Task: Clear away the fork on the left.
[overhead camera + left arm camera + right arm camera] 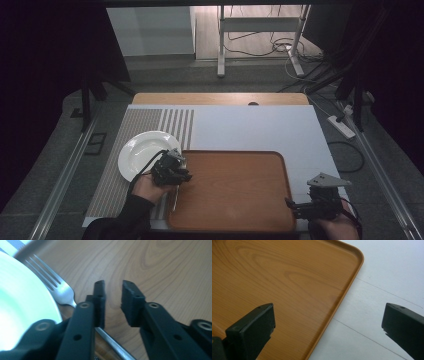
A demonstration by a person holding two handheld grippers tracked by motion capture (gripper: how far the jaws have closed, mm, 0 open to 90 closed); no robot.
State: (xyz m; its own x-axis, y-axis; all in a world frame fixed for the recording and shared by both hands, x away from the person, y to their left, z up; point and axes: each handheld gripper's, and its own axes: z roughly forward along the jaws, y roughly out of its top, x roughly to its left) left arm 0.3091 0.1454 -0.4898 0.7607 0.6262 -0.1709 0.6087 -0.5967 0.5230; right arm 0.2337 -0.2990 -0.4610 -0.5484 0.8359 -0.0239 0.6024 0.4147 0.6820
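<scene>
wood-grain tray [235, 192] lies on a white table mat [260, 127], its near edge close to the person's side. just off the tray's left edge sits a white plate [137, 150], resting on the grey striped part of the mat [130, 135].

left gripper [176, 167] is held at the tray's near-left corner, right beside the plate. in the left gripper view its two black jaws stand a little apart with only tray wood between the tips, so the claw is open by a narrow gap and holds nothing. a metal fork [58, 288] lies under it on the tray, tines pointing away and lying along the plate's rim [37, 297]; the handle runs back beneath the left jaw and out at the bottom of that view. whether the jaw touches the handle cannot be told.

right gripper [320, 202], with its grey three-cornered plate on top, hangs at the tray's near-right corner. in the right gripper view its jaws are spread wide, one over the tray's wood [282, 282], the other over the white mat [387, 272], with the tray's raised rim between them; nothing is gripped.
</scene>
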